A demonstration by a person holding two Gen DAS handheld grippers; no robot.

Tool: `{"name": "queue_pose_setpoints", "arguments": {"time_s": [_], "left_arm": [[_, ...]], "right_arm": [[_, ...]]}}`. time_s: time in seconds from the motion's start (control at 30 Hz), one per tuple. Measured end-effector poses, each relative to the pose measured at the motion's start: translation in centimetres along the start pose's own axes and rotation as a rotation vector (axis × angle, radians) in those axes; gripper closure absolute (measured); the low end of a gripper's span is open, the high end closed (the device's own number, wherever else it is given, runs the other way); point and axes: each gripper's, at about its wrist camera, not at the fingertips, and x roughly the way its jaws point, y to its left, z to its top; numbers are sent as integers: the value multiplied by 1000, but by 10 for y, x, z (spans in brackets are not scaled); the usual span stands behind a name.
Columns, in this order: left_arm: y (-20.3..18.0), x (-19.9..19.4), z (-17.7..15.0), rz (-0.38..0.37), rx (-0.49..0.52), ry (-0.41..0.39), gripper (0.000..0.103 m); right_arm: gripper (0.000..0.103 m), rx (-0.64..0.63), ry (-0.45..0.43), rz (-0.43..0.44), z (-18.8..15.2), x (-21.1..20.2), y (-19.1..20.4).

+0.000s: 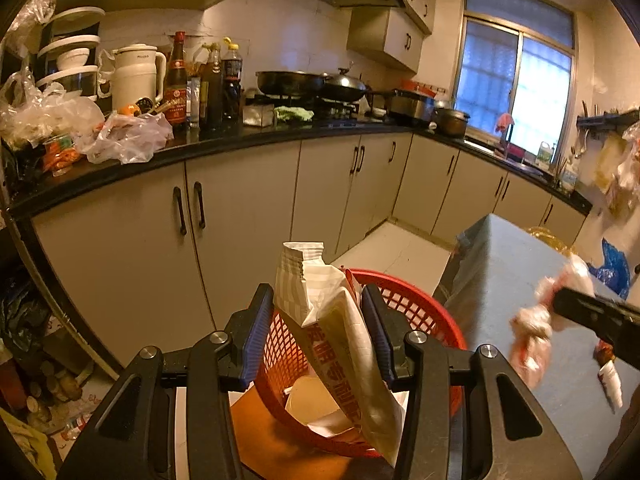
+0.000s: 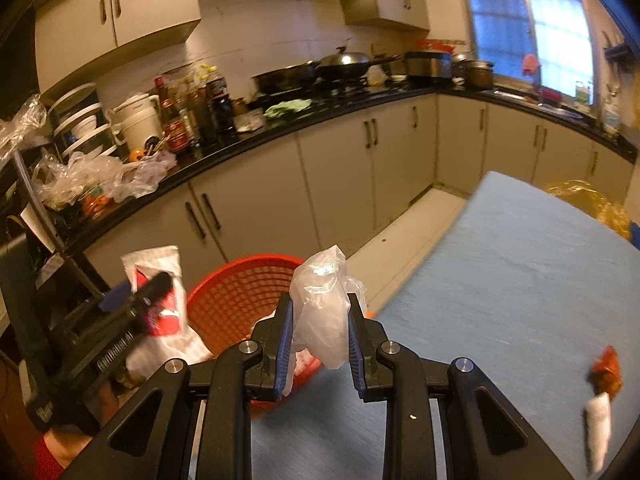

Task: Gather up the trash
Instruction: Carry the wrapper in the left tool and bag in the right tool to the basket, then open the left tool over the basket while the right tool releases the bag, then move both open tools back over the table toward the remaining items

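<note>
Basket point(image 1: 404, 304) rim touches table point(image 1: 520, 280) edge.

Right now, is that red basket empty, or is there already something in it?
Not empty. The left wrist view looks down into the red basket, and pale paper or card scraps lie on its bottom. What they are, I cannot tell.

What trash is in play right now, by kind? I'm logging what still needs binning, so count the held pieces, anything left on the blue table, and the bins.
Paper or foil pouch, in the left gripper: 1
Clear plastic bag, in the right gripper: 1
Wrapper scraps on the blue table: 2, one orange-brown, one white
Red basket: 1
Total: 5
</note>
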Motion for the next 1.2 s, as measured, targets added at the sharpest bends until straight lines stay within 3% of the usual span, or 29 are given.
{"name": "queue_pose_setpoints", "arguments": {"time_s": [0.27,0.33,0.53,0.87,1.2], "left_arm": [[5,15,0,-4,19,23,58],[7,18,0,-6,12,32,49],[3,16,-1,-11,24,20,48],[-27,3,-2,-57,81,8,43],[-91,-12,-15,-135,193,22,42]], "right_arm": [[74,-10,57,37,8,48,19],[69,-1,68,46,10,56,19],[62,39,80,61,12,60,8],[59,105,44,46,2,24,-26],[57,194,10,-40,-31,-37,-102]]}}
